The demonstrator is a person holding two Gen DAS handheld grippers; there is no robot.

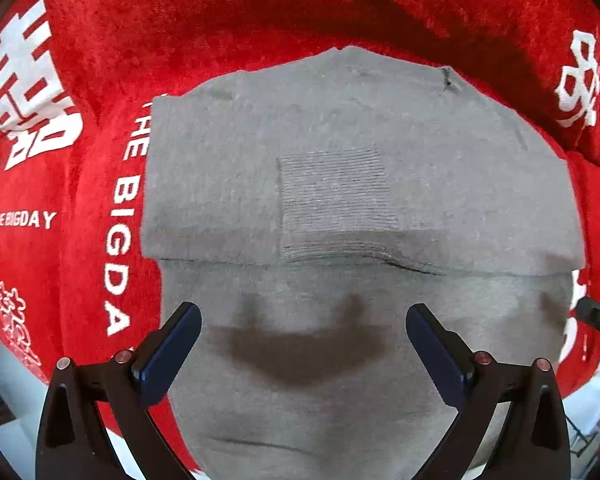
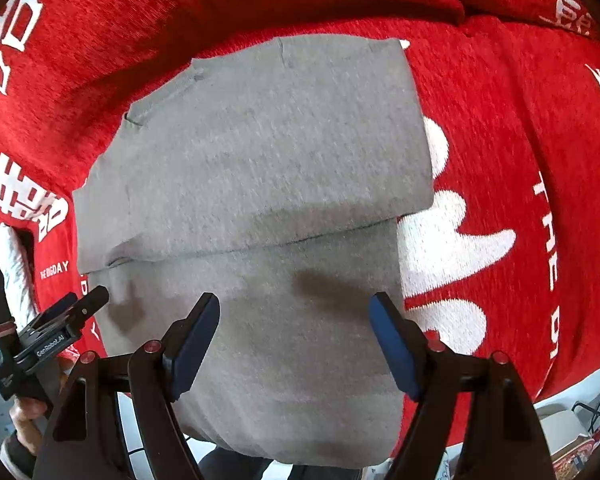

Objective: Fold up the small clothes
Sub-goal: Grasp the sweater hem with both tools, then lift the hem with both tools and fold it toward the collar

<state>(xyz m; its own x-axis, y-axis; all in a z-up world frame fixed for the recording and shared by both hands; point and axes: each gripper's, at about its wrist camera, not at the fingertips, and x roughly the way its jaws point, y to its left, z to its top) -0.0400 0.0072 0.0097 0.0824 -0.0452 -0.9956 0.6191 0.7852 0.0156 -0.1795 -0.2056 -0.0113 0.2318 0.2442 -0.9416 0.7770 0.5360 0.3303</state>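
Both the left gripper (image 1: 303, 334) and right gripper (image 2: 294, 330) hung released above the grey garment's (image 1: 340, 184) near half, apparently poised to fold it farther across the red cloth (image 1: 80, 208).

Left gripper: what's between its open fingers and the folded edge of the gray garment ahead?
Only bare gray garment fabric, crossed by the left gripper's own shadow; nothing else lies there in the left wrist view.
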